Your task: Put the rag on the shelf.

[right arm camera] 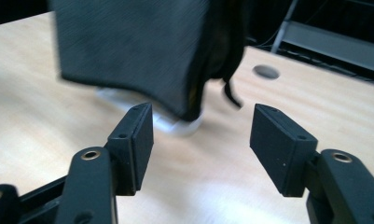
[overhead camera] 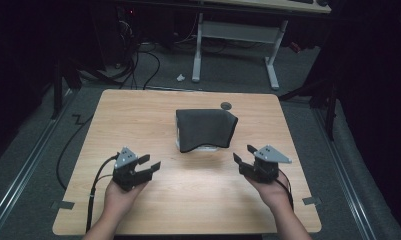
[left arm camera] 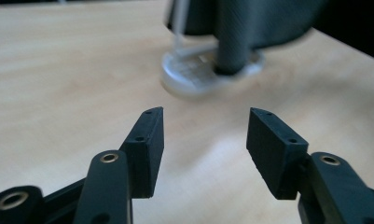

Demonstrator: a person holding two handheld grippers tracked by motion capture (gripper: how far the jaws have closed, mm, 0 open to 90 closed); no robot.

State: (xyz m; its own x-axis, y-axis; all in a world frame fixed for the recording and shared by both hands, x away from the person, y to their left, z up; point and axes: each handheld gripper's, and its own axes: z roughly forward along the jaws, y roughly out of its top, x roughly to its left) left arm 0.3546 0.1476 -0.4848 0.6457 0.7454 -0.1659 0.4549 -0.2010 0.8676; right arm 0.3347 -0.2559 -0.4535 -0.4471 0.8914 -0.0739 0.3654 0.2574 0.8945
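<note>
Dark grey cloth (overhead camera: 206,128) sits mid-table, a little toward the far edge, draped over a white stand (overhead camera: 204,148) whose round base pokes out at the cloth's near edge; left gripper view shows that base (left arm camera: 194,77) as a flat white disc with a dark upright post (left arm camera: 231,42) rising from it under the fabric; what the post is exactly, cannot tell, blurred.

Left gripper (overhead camera: 147,167) is near the table's near-left part, jaws spread wide, nothing between them; pads (left arm camera: 149,144) point at the base, well apart from it. Right gripper (overhead camera: 244,159) is near the near-right part, jaws also spread, holding nothing; in its own view the cloth's lower corner (right arm camera: 184,105) hangs just ahead of the pads (right arm camera: 278,147), not touching.

Risks, judged: stand looks light and top-heavy under the cloth; a one-sided tug could tip it or drag it toward the table edge; pinching too shallow may catch just a hem or the loose dangling thread (right arm camera: 231,95) and slip; pinching too deep could clamp the post along with the fabric; the two grippers pulling unevenly could snag the cloth on the stand top.

Containers: none seen on the table; the cloth hides whatever the stand carries, so contents cannot be told. A small round grommet hole (overhead camera: 226,105) lies near the far edge, just beyond the cloth.
</note>
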